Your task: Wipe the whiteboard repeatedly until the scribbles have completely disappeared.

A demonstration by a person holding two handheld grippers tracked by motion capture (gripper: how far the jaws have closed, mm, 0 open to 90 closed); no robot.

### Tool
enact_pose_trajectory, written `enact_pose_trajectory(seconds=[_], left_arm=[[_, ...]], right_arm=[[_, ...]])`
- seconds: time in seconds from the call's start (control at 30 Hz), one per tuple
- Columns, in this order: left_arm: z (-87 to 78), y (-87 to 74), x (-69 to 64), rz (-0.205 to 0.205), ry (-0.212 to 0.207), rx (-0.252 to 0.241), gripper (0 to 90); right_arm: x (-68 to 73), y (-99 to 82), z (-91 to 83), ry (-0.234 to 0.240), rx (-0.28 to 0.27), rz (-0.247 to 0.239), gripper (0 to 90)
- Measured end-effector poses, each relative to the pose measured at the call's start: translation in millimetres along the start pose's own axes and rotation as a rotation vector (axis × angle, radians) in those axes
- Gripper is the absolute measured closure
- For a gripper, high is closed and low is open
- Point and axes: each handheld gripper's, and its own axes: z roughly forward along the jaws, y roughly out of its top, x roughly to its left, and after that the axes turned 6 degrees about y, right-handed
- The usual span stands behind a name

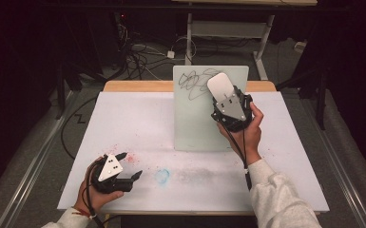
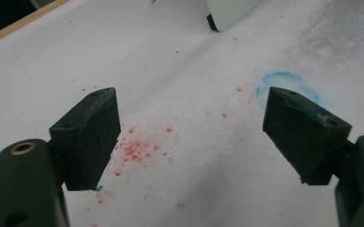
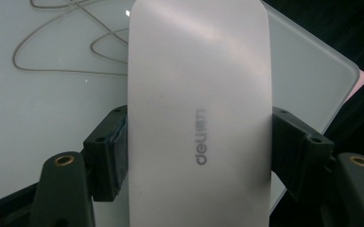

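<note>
Both grippers are black, chunky jaw blocks with brass-ringed screw holes; the left gripper (image 1: 129,165) and right gripper (image 1: 228,97) each carry a grey triangular plate and black cable. Pale grey sleeves, red wristband.

- Pale glass writing board (image 1: 197,118) lies flat on the white paper-covered table (image 1: 138,123), at the far middle; its far edge overhangs the wooden table rim.
- Black scribbled pen lines (image 1: 195,81) sit on the board's far part, left of the white oblong eraser (image 1: 220,85).
- Eraser is on the board near its far right corner, between the jaws of the right gripper (image 1: 226,97); that gripper is over the board's right half.
- Left gripper (image 1: 128,165) is at the table's near left, well apart from the board.
- Scatter of red specks (image 1: 126,156) lies on the table just beside and between its jaws.
- Blue ring mark (image 1: 162,176) is on the table just right of the left gripper, nearer than the board.
</note>
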Motion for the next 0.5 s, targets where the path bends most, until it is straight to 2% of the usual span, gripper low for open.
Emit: enact_pose_trajectory(seconds=[0.07,0.13,0.17,0.2,0.3,0.4,0.47,0.5], left_arm=[[-0.4,0.1,0.2,0.002,0.0,0.001,19.1],[-0.7,0.0,0.5,0.0,0.0,0.0,19.1],[-0.7,0.0,0.5,0.0,0.0,0.0,19.1],[-0.6,0.0,0.5,0.0,0.0,0.001,19.1],[-0.6,0.0,0.4,0.001,-0.003,0.001,19.1],[-0.9,0.1,0.6,0.0,-0.004,-0.003,19.1],[-0.8,-0.2,1.1,-0.003,-0.007,-0.005,19.7],[-0.8,-0.3,1.0,-0.004,-0.008,-0.006,19.9]], right_arm=[[-6.2,0.7,-0.6,0.015,-0.008,0.013,31.0],[-15.2,2.6,-0.5,-0.024,-0.006,0.025,31.0],[-15.2,2.6,-0.5,-0.024,-0.006,0.025,31.0],[-28.4,4.8,-0.8,-0.038,-0.017,0.079,31.0],[-36.5,7.5,-0.8,-0.071,-0.019,0.122,31.0],[-33.1,9.2,0.1,-0.081,-0.017,0.118,31.0],[-23.4,10.4,1.5,-0.058,-0.016,0.103,31.0],[-9.9,10.7,2.9,-0.046,-0.01,0.062,31.0]])
